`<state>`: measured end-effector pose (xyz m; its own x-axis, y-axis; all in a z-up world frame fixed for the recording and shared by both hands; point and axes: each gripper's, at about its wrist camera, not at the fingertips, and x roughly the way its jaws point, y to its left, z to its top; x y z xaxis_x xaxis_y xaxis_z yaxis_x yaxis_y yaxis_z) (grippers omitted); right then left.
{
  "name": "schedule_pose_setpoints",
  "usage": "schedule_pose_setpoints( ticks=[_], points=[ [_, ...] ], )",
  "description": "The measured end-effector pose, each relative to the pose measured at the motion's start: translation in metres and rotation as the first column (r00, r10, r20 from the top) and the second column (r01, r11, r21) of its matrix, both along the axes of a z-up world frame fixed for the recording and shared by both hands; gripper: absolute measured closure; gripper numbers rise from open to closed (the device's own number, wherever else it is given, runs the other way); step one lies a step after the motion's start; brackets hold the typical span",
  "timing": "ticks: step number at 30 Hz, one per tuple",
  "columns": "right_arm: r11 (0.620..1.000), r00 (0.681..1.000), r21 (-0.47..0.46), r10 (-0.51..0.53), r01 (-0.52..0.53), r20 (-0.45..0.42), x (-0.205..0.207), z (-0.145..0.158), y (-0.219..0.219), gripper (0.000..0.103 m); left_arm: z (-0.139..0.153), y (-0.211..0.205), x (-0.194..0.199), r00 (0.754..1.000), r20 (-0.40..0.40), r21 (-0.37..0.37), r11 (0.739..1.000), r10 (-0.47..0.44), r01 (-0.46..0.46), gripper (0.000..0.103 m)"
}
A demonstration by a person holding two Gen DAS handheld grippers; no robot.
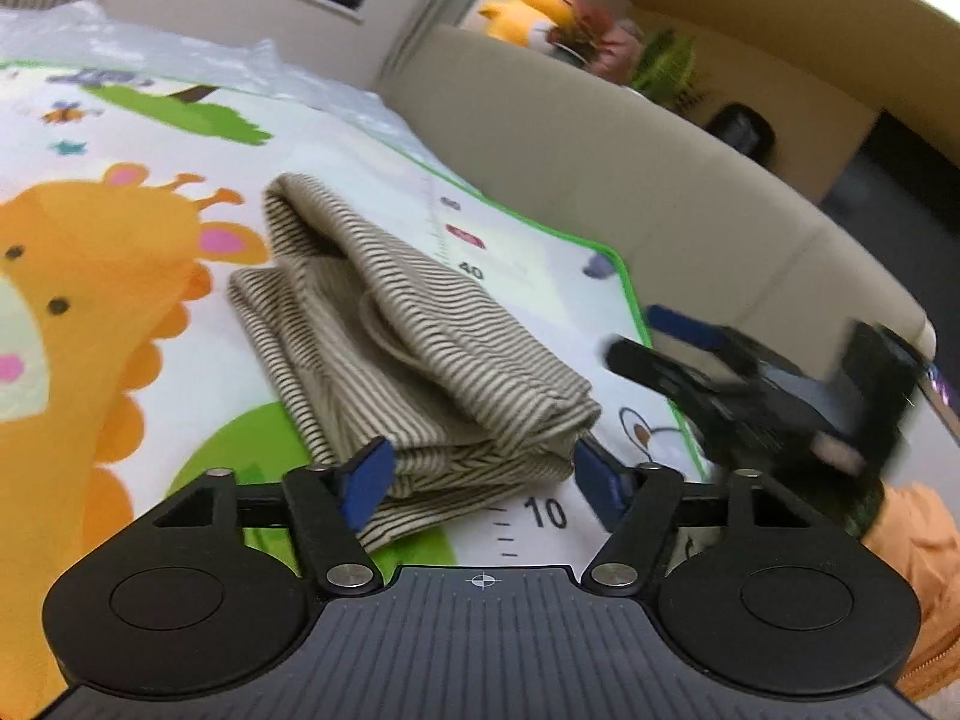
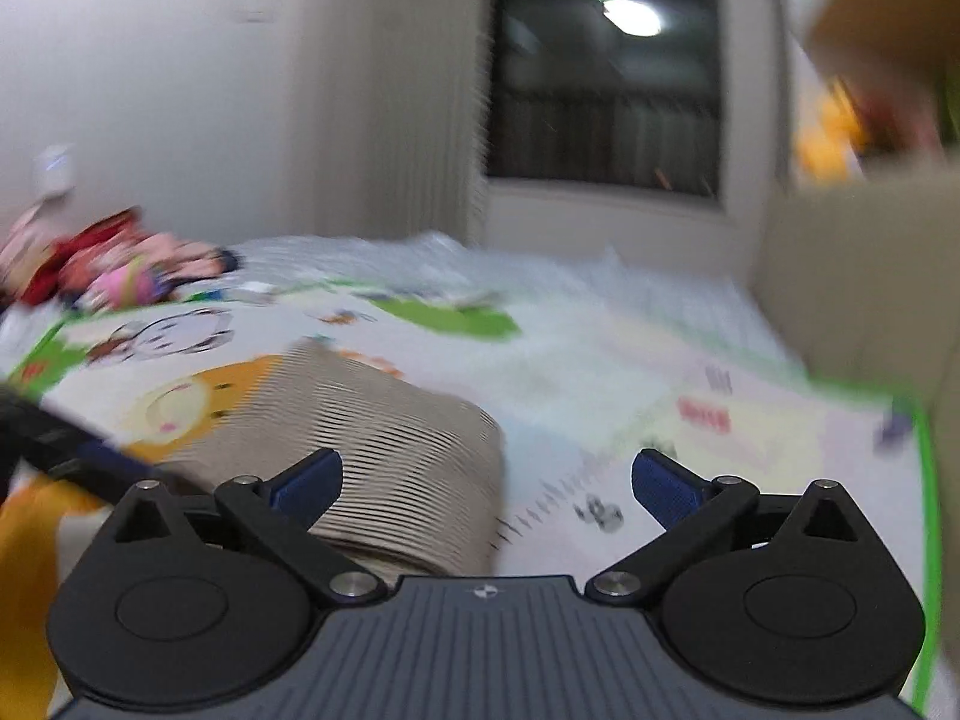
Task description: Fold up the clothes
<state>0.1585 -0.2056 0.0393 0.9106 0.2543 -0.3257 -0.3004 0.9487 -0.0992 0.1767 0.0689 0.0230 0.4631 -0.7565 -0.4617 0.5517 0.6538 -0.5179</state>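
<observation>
A beige striped garment lies folded into a thick bundle on the cartoon play mat. My left gripper is open, its blue pads on either side of the bundle's near end, not pinching it. The right gripper appears blurred at the mat's right edge in the left wrist view. In the right wrist view the right gripper is open and holds nothing. The striped garment sits just ahead of its left finger, and the left gripper's finger shows at the far left.
A beige sofa borders the mat on the right, with a yellow plush toy behind it. Crinkled clear plastic lies at the mat's far end. A heap of colourful clothes sits at the far left. An orange garment lies at the right.
</observation>
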Motion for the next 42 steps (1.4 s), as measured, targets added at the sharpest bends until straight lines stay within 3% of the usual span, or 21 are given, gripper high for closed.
schedule_pose_setpoints(
  ticks=[5,7,9,11,14,15,17,20,24,35,40,42],
  points=[
    [0.968,0.982,-0.170,0.188,-0.184,0.004,-0.023,-0.005,0.046,0.003,0.005,0.019,-0.002,0.998,0.009,-0.050,0.997,0.055,-0.055,0.038],
    [0.944,0.973,-0.240,0.229,-0.225,-0.010,-0.024,-0.016,0.062,0.005,0.005,0.022,0.002,0.995,0.007,-0.012,0.995,0.095,-0.095,0.038],
    [0.936,0.973,-0.265,0.228,-0.231,-0.042,-0.014,-0.031,0.074,0.017,-0.002,0.016,0.009,0.992,-0.005,0.062,0.990,0.127,-0.126,0.040],
    [0.963,0.976,-0.171,0.195,-0.209,-0.096,0.004,-0.033,0.070,0.057,-0.011,0.009,0.015,0.991,-0.019,0.115,0.984,0.136,-0.133,0.046],
    [0.981,0.969,0.077,0.189,-0.179,-0.159,0.026,-0.015,0.052,0.073,-0.022,-0.002,0.021,0.993,-0.042,0.127,0.986,0.110,-0.104,0.047],
    [0.976,0.968,0.142,0.189,-0.167,-0.164,0.031,-0.007,0.047,0.074,-0.024,-0.005,0.022,0.994,-0.046,0.122,0.988,0.096,-0.090,0.048],
    [0.952,0.963,0.262,0.209,-0.161,-0.168,0.039,0.008,0.042,0.086,-0.027,-0.012,0.024,0.996,-0.047,0.118,0.991,0.070,-0.064,0.049],
    [0.904,0.939,0.390,0.274,-0.177,-0.207,0.049,0.015,0.042,0.086,-0.031,-0.023,0.024,0.998,-0.025,0.142,0.988,0.059,-0.055,0.048],
    [0.901,0.905,0.405,0.296,-0.157,-0.307,0.064,-0.016,0.052,0.086,-0.034,-0.023,0.025,0.998,-0.024,0.150,0.987,0.062,-0.057,0.048],
    [0.889,0.898,0.438,0.296,-0.134,-0.325,0.066,-0.035,0.052,0.086,-0.034,-0.014,0.015,0.996,-0.020,0.160,0.984,0.081,-0.077,0.045],
    [0.908,0.911,0.388,0.284,-0.156,-0.300,0.061,-0.037,0.055,0.086,-0.019,0.022,0.015,0.984,-0.002,0.133,0.975,0.177,-0.176,0.040],
    [0.940,0.928,0.286,0.262,-0.184,-0.265,0.056,-0.037,0.068,0.086,-0.004,0.036,0.015,0.975,0.025,0.087,0.971,0.220,-0.221,0.042]
  ],
)
